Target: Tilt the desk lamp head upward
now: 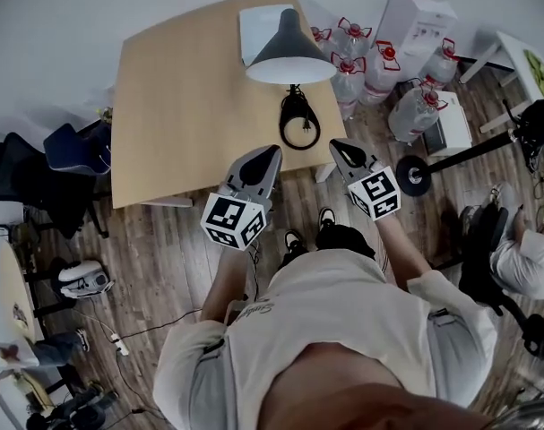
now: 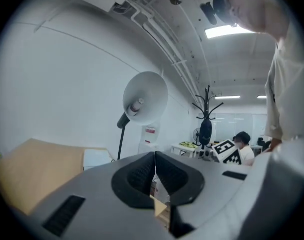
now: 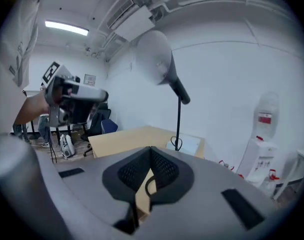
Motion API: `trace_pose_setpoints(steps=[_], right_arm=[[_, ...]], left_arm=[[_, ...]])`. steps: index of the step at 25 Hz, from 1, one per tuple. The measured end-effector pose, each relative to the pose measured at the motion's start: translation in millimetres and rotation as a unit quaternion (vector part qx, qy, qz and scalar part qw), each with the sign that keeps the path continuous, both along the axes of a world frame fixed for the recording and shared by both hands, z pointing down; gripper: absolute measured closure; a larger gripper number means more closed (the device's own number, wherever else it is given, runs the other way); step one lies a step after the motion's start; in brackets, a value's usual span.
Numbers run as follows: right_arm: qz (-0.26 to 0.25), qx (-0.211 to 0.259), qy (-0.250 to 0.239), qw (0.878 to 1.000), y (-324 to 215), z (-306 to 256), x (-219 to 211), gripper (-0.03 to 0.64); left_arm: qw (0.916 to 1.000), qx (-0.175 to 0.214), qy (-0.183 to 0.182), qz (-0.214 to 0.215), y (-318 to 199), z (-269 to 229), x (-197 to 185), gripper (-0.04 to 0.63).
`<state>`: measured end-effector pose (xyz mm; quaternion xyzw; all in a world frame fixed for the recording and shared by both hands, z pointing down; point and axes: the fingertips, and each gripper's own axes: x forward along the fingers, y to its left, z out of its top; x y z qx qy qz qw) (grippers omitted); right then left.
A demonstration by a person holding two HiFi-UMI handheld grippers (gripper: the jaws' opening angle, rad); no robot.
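Note:
The desk lamp stands near the wooden table's (image 1: 182,97) right edge. Its grey cone-shaped head (image 1: 289,50) faces down over a thin black stem and a looped black cord (image 1: 298,119). My left gripper (image 1: 273,150) is shut and empty, at the table's front edge, short of the lamp. My right gripper (image 1: 336,143) is also shut and empty, just right of the cord. In the left gripper view the lamp head (image 2: 144,97) rises above my shut left gripper (image 2: 155,156). In the right gripper view the lamp head (image 3: 154,58) and stem (image 3: 178,121) stand beyond my shut right gripper (image 3: 150,151).
A white sheet (image 1: 261,27) lies on the table behind the lamp. Several water bottles (image 1: 361,56) and a white dispenser (image 1: 417,16) stand right of the table. Office chairs (image 1: 61,159) sit on the left. A seated person (image 1: 527,260) is at the far right.

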<state>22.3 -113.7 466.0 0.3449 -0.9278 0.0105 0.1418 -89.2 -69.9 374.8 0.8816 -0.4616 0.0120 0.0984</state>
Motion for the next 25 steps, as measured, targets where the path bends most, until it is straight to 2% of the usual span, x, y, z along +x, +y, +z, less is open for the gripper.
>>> trace_pose_setpoints(steps=[2,5,8,12,18,25], right_arm=[[-0.003,0.024,-0.017,1.000,10,-27,3,0.621],[-0.016,0.062,-0.031,0.997,26,-63,2,0.621],[-0.037,0.081,-0.046,0.995,37,-91,0,0.621],[-0.056,0.121,-0.011,0.991,44,-108,-4,0.621],[-0.063,0.095,-0.063,0.992,41,-115,0,0.621],[-0.070,0.089,-0.064,0.991,43,-113,5,0.621]], left_arm=[[1.0000,-0.003,0.005,0.002,4,2,6,0.580],[0.9999,0.004,-0.014,-0.005,11,-2,9,0.580],[0.9997,0.002,-0.017,-0.019,13,-6,11,0.580],[0.9991,-0.001,-0.027,-0.034,18,-10,10,0.580],[0.9982,-0.005,-0.028,-0.054,24,-7,9,0.580],[0.9976,-0.006,-0.033,-0.061,26,-8,12,0.580]])
